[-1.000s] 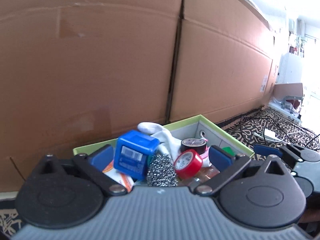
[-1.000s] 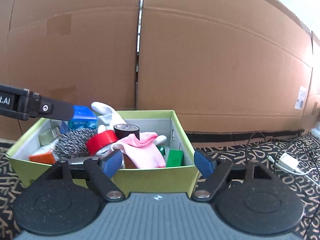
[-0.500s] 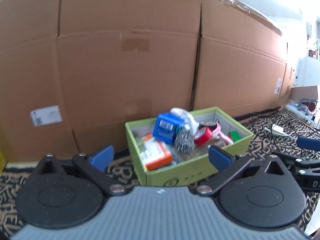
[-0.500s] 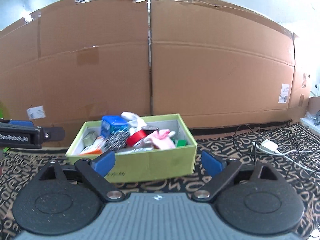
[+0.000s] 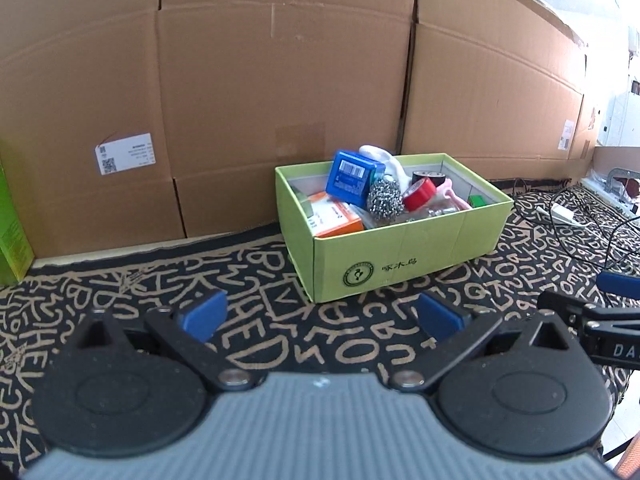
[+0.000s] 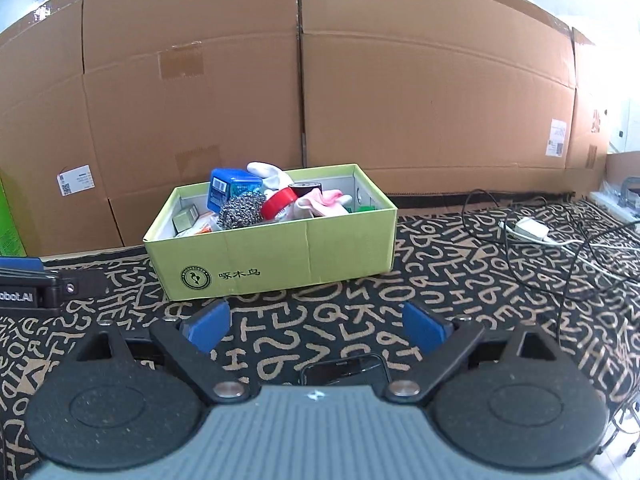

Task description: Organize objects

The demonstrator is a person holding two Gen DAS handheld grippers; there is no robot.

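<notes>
Left wrist view: the left gripper [image 5: 320, 312] is seen with its blue-padded jaws spread wide and nothing between them, over a black cloth patterned with tan letters [image 5: 248, 280]. An open light-green cardboard box with a round green logo [image 5: 400, 256] is set on this cloth toward its far edge, close to a wall of large brown cardboard cartons [image 5: 280, 80]. The box is filled with loose objects: a blue plastic case with a barcode label [image 5: 354, 176] is propped at the far left of the pile, a steel-wool scouring ball [image 5: 385, 200] is just beside it, and a red tape roll [image 5: 419, 194] is touching the scourer on the right. A black tape roll [image 5: 429, 178] is behind the red one, an orange-and-white carton [image 5: 336, 220] is at the near left corner of the box, a pink cloth [image 5: 454, 196] is toward the right, and a white glove [image 5: 380, 156] is at the far wall. A small green block [image 5: 478, 201] is at the right end. A white charger with black cables [image 5: 562, 212] is lying near the right edge of the cloth. In the right wrist view, the right gripper [image 6: 316, 326] is likewise held wide apart and empty, its jaws having just been opening, with a dark flat phone-like item [image 6: 344, 372] on the cloth below it; both grippers are well apart from the box.
</notes>
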